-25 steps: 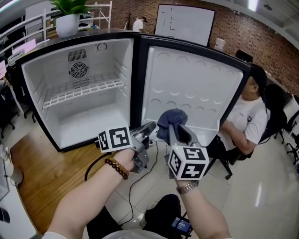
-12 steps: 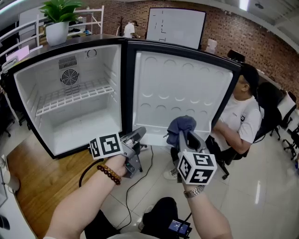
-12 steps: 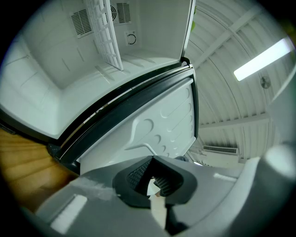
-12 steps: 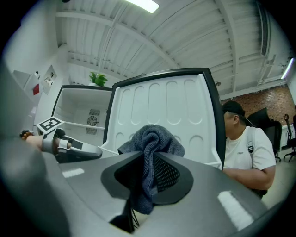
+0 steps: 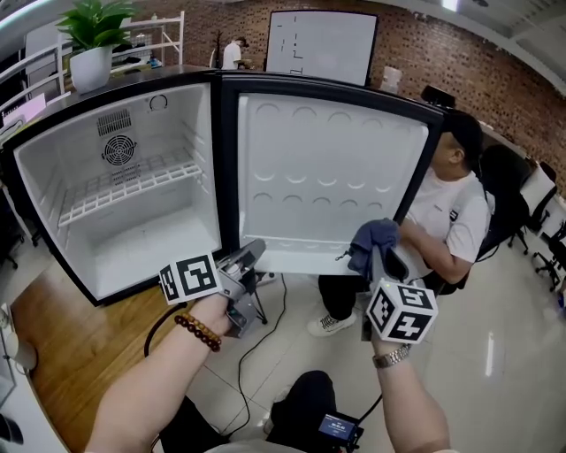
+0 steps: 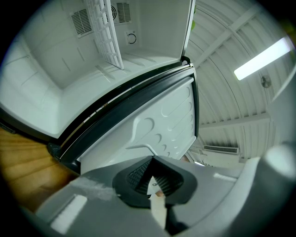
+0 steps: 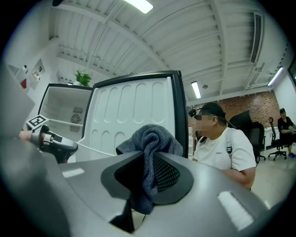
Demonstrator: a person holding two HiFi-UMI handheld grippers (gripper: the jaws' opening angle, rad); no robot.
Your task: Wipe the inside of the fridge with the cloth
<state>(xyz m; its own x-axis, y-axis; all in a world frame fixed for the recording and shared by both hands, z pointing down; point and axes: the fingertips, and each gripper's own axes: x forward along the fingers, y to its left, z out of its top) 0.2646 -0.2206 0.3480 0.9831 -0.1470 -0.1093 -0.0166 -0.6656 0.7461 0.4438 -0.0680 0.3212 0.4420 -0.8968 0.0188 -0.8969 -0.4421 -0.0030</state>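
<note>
Blue-grey cloth (image 5: pixel 373 241), white-lined black fridge (image 5: pixel 133 243), red-brown brick wall (image 5: pixel 495 66), warm brown wood-plank floor (image 5: pixel 62 345), green potted plant (image 5: pixel 88 22).

Fridge (image 5: pixel 55 164) cavity stands open to the front, with clear passage below and above the wire shelf (image 5: pixel 124 186) spanning it at mid-height; the door (image 5: pixel 318 177) is swung wide to the right, a seated person (image 5: pixel 451 212) close beside its outer edge, and a cable (image 5: pixel 283 292) trails across the floor below.

Cloth (image 5: pixel 370 235) tail behind right tongs (image 5: pixel 382 258)
</note>
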